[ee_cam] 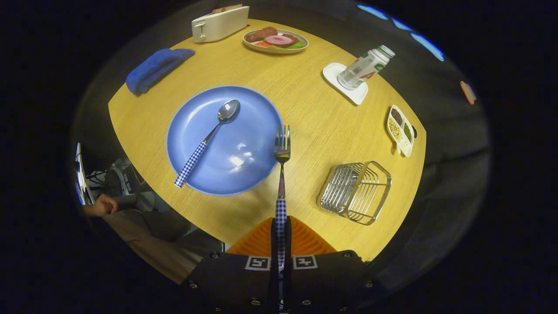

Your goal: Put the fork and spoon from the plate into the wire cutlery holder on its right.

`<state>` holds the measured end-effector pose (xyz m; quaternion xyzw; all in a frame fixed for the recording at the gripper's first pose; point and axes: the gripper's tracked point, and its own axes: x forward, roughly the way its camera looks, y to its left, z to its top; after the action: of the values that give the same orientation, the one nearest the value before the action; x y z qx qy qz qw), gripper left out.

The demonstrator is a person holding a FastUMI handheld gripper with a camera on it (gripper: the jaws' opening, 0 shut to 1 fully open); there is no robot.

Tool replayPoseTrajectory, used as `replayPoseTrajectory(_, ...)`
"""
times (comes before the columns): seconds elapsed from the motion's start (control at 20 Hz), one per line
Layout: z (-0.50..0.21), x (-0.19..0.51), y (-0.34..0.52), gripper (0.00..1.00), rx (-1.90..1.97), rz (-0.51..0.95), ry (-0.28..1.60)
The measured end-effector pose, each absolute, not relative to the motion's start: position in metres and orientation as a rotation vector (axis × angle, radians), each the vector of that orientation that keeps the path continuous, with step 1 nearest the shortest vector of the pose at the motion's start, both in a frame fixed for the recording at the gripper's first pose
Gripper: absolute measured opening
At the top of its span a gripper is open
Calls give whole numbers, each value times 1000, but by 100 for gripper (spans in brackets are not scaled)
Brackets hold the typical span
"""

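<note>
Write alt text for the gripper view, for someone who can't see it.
The claw is shut on a checked-handled fork, lifted above a wooden table. A matching spoon lies on the blue plate; the wire cutlery holder stands right.

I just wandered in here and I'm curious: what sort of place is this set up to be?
Probably a staged breakfast table: a toaster, a plate of food and a blue plate with a spoon. The gripper holds a fork.

The single camera rides on the gripper and looks forward along its two orange fingers. It sits high above the near edge of the round wooden table and faces steeply down, so nearly the whole tabletop to its far edge is seen.
</note>
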<state>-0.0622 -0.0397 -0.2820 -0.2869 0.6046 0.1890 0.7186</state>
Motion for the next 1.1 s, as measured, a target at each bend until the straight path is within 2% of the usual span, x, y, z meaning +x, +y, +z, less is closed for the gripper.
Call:
replayPoseTrajectory(0.4, -247, -65, -103, 4, -687, 383, 1365)
replayPoseTrajectory(1.1, -208, -51, -188, 4, -925, 381, 1556)
